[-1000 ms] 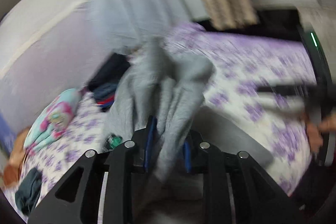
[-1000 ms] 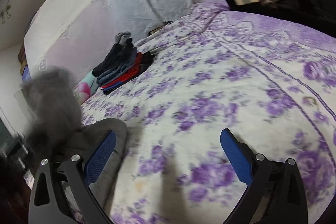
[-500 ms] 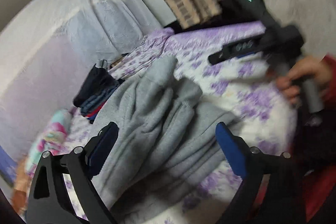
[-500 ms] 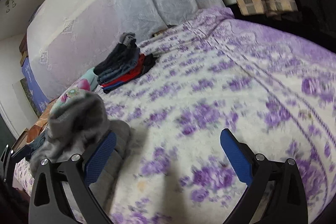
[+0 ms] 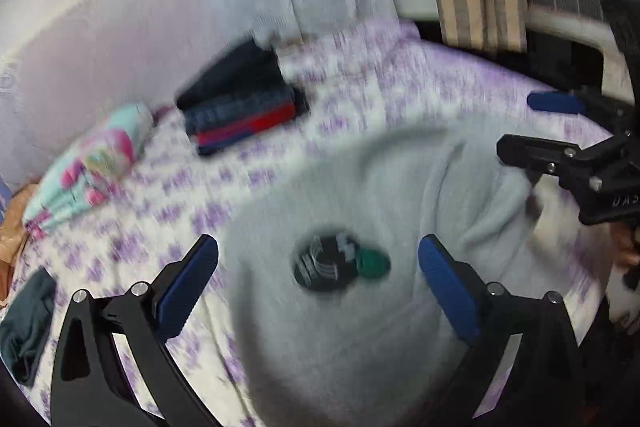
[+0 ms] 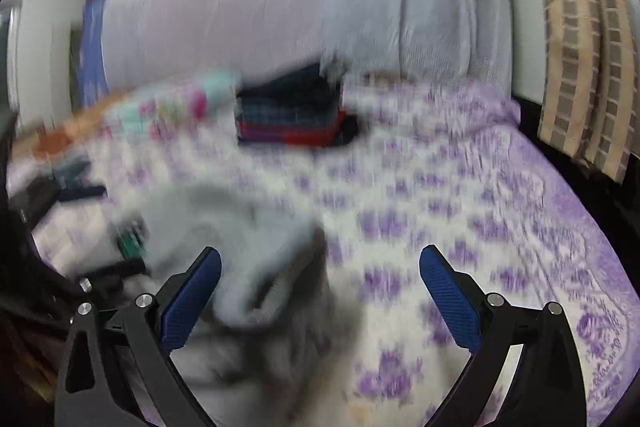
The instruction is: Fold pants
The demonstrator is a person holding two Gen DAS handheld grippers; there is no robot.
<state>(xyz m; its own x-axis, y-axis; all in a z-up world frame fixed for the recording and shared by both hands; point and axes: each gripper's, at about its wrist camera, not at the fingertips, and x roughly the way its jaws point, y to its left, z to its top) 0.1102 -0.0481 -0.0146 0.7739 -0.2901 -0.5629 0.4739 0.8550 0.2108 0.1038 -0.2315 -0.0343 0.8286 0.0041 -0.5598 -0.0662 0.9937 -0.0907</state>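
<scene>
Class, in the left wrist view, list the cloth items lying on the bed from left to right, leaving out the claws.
Dark teal crumpled garment → pink and turquoise patterned pillow → stack of folded dark blue and red clothes → grey fleece pants with a black logo patch.

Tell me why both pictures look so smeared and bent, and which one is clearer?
Left wrist view: motion blur smears the bedspread and grey pants, though the patch is still readable; the left gripper, jaws opening, stays crisp. Right wrist view: heavier blur, the pants nearly shapeless; the right gripper is sharp. Both bend at the edges from the fisheye lens.
</scene>
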